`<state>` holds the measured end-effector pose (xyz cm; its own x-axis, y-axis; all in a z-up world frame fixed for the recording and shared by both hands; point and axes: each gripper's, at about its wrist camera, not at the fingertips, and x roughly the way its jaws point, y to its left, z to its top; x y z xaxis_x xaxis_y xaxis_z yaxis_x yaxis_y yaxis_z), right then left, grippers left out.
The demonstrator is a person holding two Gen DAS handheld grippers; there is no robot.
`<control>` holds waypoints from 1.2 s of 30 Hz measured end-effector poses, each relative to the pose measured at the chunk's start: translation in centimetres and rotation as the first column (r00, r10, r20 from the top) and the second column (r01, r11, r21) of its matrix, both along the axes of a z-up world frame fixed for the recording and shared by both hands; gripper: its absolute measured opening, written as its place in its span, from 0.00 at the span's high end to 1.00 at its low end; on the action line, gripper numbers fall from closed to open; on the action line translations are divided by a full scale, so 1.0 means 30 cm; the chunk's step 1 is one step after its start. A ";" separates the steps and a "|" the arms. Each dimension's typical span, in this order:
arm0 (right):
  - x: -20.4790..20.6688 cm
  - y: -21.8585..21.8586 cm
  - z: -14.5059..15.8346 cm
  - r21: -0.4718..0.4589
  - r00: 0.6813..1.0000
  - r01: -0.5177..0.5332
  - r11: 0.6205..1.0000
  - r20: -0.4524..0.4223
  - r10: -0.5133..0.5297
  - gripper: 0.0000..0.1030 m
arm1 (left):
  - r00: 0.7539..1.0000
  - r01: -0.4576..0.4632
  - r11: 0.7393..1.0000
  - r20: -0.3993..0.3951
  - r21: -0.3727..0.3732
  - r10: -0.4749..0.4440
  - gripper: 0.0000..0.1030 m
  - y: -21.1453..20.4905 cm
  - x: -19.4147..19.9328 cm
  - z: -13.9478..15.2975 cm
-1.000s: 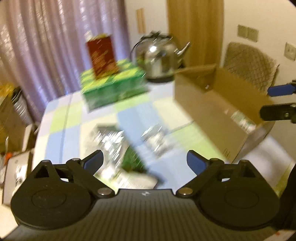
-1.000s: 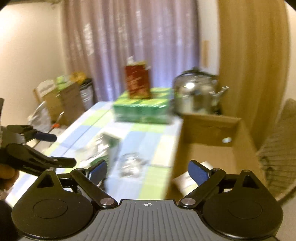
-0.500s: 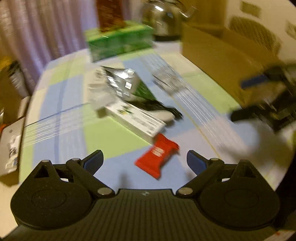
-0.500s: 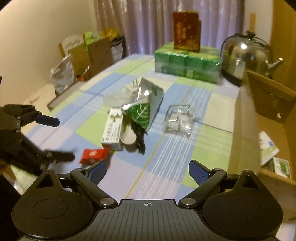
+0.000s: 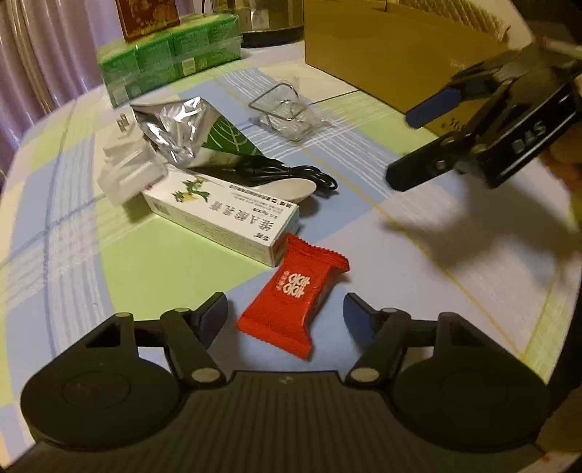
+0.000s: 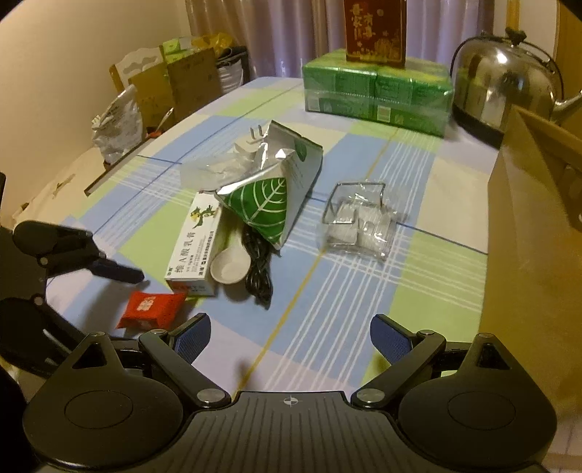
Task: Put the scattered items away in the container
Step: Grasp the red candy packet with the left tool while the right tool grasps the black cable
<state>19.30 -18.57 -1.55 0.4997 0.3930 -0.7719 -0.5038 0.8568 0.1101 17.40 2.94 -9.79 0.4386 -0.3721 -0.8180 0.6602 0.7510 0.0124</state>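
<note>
Overhead, checked tablecloth (image 6: 363,291), curtains (image 6: 272,36) behind; left gripper (image 5: 284,309), right gripper (image 6: 290,336) fingers apart.

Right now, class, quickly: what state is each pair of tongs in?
Left tongs: open, holding nothing, straddling the red packet.
Right tongs: open, empty.

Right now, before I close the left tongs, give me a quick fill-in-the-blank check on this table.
1. The left tongs are open around the ____ candy packet.
2. The white spoon lies between the medicine box and the black ____.
3. The red box stands on the ____ packs.

Missing: red; cable; green
</note>
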 end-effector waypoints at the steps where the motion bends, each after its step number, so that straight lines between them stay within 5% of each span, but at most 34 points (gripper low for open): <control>1: 0.013 0.005 -0.005 0.006 1.000 0.001 1.000 -0.002 -0.001 0.10 | 1.000 0.003 1.000 -0.005 -0.016 -0.003 0.41 0.006 0.004 0.000; 6: 0.055 0.046 -0.021 0.012 1.000 -0.021 1.000 0.002 0.021 0.10 | 1.000 -0.016 0.999 -0.009 -0.043 0.015 0.63 0.011 0.011 0.012; 8: 0.068 0.064 -0.030 0.016 0.999 -0.040 0.999 0.004 0.040 0.19 | 1.000 -0.004 0.999 -0.004 -0.041 0.004 0.71 0.002 0.003 0.017; 10: 0.081 0.084 -0.046 0.002 0.998 -0.062 0.998 0.007 0.062 0.38 | 1.000 0.004 1.000 0.011 -0.028 -0.004 0.73 -0.011 -0.008 0.020; 18: 0.126 0.121 -0.108 -0.035 0.996 -0.083 0.996 0.013 0.084 0.59 | 1.000 -0.023 0.999 0.012 -0.027 0.024 0.73 -0.033 -0.004 0.014; 20: 0.134 0.129 -0.117 -0.024 0.996 -0.092 0.995 0.012 0.092 0.67 | 0.999 -0.030 0.999 0.016 -0.026 0.031 0.72 -0.042 -0.003 0.012; 22: 0.135 0.136 -0.117 -0.030 0.996 -0.091 0.995 0.011 0.092 0.86 | 0.999 -0.036 0.999 0.018 -0.019 0.036 0.71 -0.054 -0.003 0.008; 36: -0.113 -0.087 -0.067 -0.038 0.996 0.074 0.996 -0.054 -0.076 0.90 | 0.995 -0.101 0.995 0.010 0.010 0.101 0.47 -0.098 -0.064 0.004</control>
